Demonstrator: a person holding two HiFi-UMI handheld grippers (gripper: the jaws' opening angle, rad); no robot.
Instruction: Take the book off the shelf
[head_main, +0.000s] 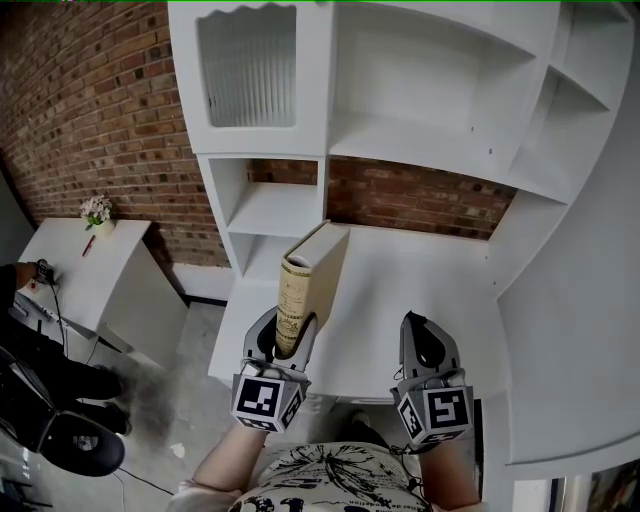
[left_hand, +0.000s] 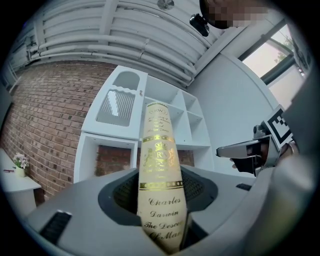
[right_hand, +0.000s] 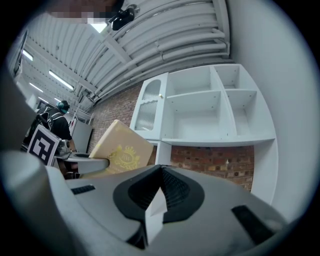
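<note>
A cream book (head_main: 303, 285) with gold lettering on its spine stands up out of my left gripper (head_main: 288, 338), which is shut on its lower end. In the left gripper view the spine (left_hand: 160, 170) is wedged between the jaws of the left gripper (left_hand: 162, 220) and rises in front of the white shelf unit (left_hand: 150, 120). The book is off the shelf, above the white counter (head_main: 420, 290). My right gripper (head_main: 428, 345) hovers beside it on the right, jaws together and holding nothing. In the right gripper view a small white sliver shows where the right gripper's (right_hand: 157, 200) jaws meet. The book's cover (right_hand: 122, 150) shows at left.
The white shelf unit (head_main: 420, 150) stands against a brick wall, and its compartments look empty. One cupboard has a ribbed glass door (head_main: 248, 68). A low white table with a flower pot (head_main: 97, 212) is at left. A person in dark clothes (head_main: 25, 330) and a dark chair (head_main: 80, 445) are beside it.
</note>
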